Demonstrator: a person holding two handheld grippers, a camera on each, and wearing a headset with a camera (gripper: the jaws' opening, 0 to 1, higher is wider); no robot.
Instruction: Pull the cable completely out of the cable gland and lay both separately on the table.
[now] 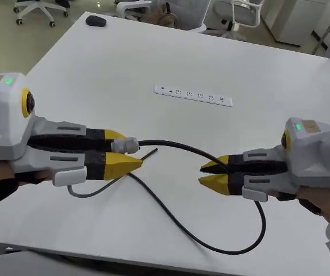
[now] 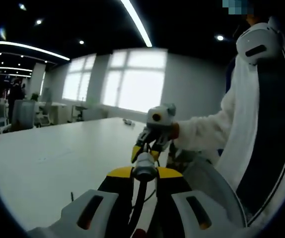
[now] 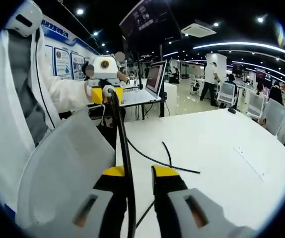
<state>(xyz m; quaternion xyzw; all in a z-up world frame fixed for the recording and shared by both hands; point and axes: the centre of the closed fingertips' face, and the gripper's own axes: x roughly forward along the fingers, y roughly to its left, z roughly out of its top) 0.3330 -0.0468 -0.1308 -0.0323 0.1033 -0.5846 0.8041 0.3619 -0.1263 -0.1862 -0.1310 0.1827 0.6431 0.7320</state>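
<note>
My left gripper [image 1: 133, 150] is shut on the grey cable gland [image 1: 129, 145], which sits between its yellow jaws [image 2: 145, 168]. The black cable [image 1: 182, 148] leaves the gland, arcs right and passes between the jaws of my right gripper [image 1: 201, 175]. Behind that gripper it loops down to the near table edge and runs back left under the left gripper. In the right gripper view the cable [image 3: 122, 144] lies against the left jaw, with a gap to the other jaw, and leads to the gland [image 3: 107, 90]. Both grippers hover above the white table [image 1: 96, 75], tips facing each other.
A white power strip [image 1: 192, 95] lies at the table's middle, beyond the grippers. A dark mouse [image 1: 96, 20] sits at the far edge. Office chairs [image 1: 35, 8] stand behind the table. The near table edge runs just below the cable loop [image 1: 228, 250].
</note>
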